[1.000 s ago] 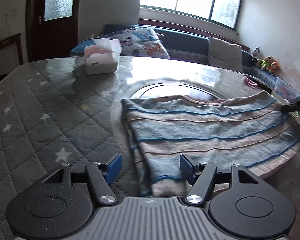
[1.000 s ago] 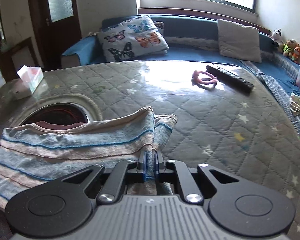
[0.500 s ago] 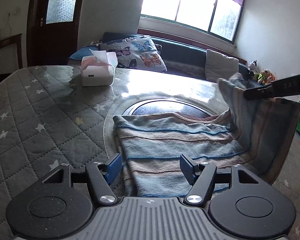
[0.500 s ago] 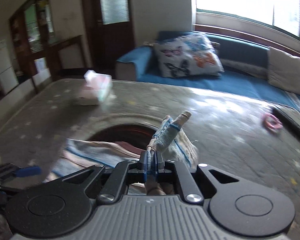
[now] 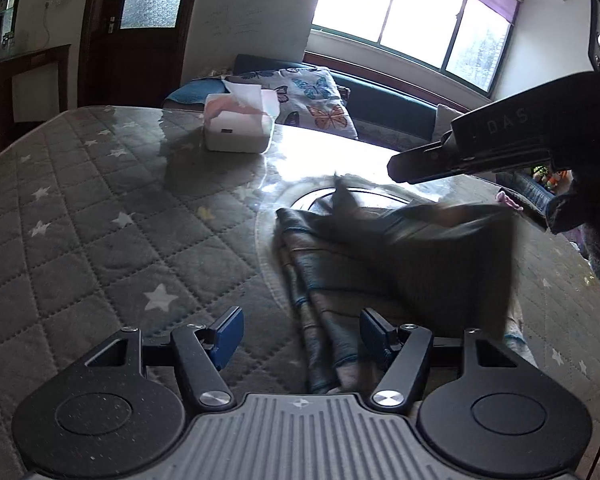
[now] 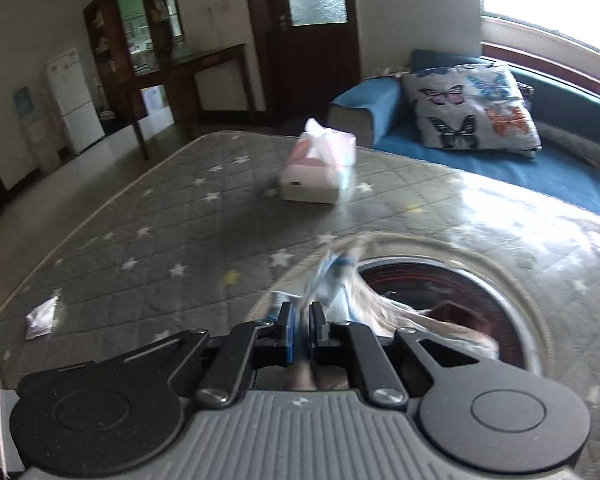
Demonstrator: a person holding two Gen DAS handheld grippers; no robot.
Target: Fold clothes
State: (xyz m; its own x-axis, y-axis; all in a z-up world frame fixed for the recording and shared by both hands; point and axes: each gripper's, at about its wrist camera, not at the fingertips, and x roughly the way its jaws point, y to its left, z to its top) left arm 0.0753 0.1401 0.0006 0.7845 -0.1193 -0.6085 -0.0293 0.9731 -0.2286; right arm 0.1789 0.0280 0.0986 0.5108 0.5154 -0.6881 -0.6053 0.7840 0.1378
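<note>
A blue, pink and beige striped garment (image 5: pixel 332 312) lies on the grey star-quilted table (image 5: pixel 100 220). Its folded left edge sits between the fingers of my left gripper (image 5: pixel 300 332), which stands open and low over it; the pads do not touch the cloth. My right gripper (image 6: pixel 302 326) is shut on a bunched edge of the garment (image 6: pixel 336 276) and holds it up above the table. In the left wrist view the right gripper (image 5: pixel 396 168) reaches in from the right, and the lifted flap (image 5: pixel 440 248) hangs below it, blurred.
A white tissue box (image 5: pixel 238 128) stands further back on the table. A round dark inset (image 6: pixel 452 300) lies under the garment's far side. A small white packet (image 6: pixel 42 316) lies near the table's left edge. A sofa with a butterfly pillow (image 6: pixel 472 108) stands behind.
My right gripper has lifted the garment's right edge and swung it leftward over the rest, so the flat cloth now has a raised flap. The left gripper stays open and has barely shifted.
</note>
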